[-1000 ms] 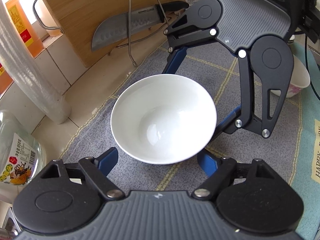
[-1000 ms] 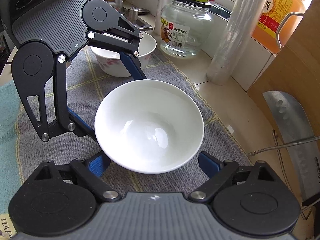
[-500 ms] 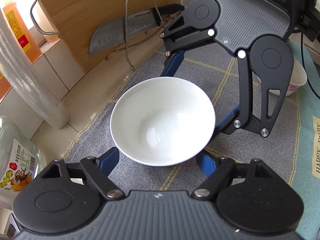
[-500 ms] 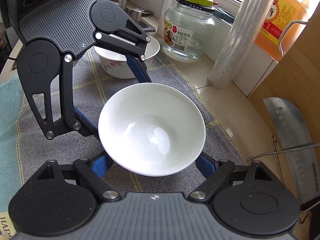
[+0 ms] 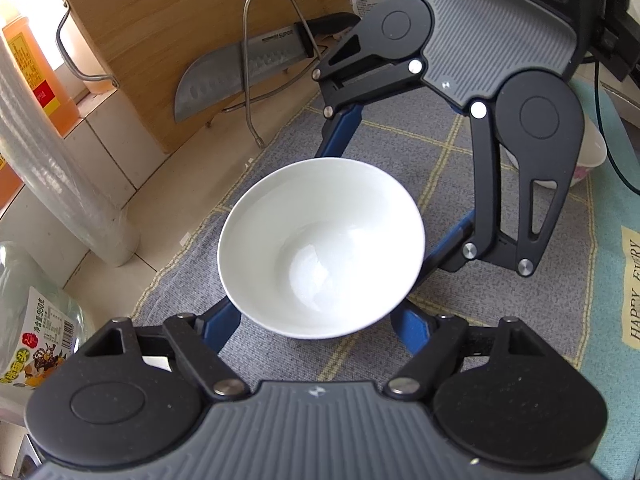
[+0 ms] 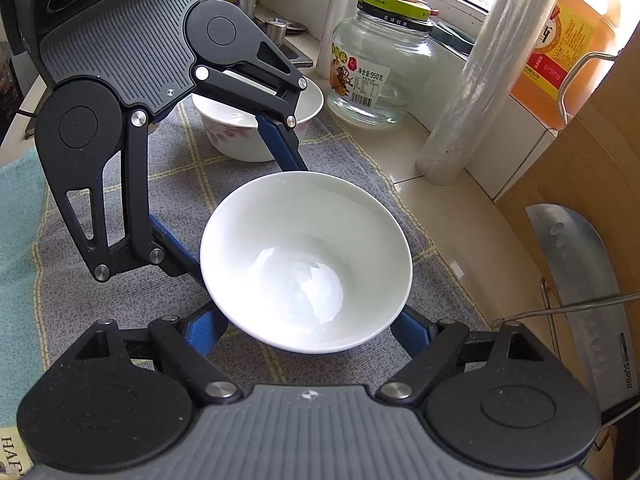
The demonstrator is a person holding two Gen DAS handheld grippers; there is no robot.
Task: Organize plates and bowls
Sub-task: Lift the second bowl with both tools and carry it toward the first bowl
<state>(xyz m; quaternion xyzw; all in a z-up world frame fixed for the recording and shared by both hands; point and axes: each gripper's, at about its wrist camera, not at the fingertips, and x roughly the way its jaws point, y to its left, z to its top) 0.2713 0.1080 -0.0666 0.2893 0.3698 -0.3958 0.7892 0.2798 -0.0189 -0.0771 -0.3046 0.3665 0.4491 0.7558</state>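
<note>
A plain white bowl [image 5: 320, 248] [image 6: 304, 260] sits on a grey checked cloth [image 6: 80, 280]. Both grippers meet at it from opposite sides. My left gripper [image 5: 316, 322] has its blue fingers tucked under the rim on either side, jaws closing, pads against the bowl's wall. My right gripper [image 6: 310, 332] grips the bowl the same way from the other side, its jaws closing too. All fingertips are hidden beneath the rim. A second white bowl with a pink flower pattern [image 6: 240, 140] stands on the cloth beyond the left gripper.
A knife [image 5: 240, 64] rests in a wire rack against a wooden cutting board [image 5: 168, 20]. A glass jar [image 6: 380, 72], a roll of cling film [image 6: 472, 100] and an orange oil bottle [image 6: 560, 40] line the tiled ledge. A teal towel [image 5: 616, 240] lies beside the cloth.
Both pairs of fingers have drawn in from beside the white bowl until they touch it under the rim. The bowl has stayed in place.
</note>
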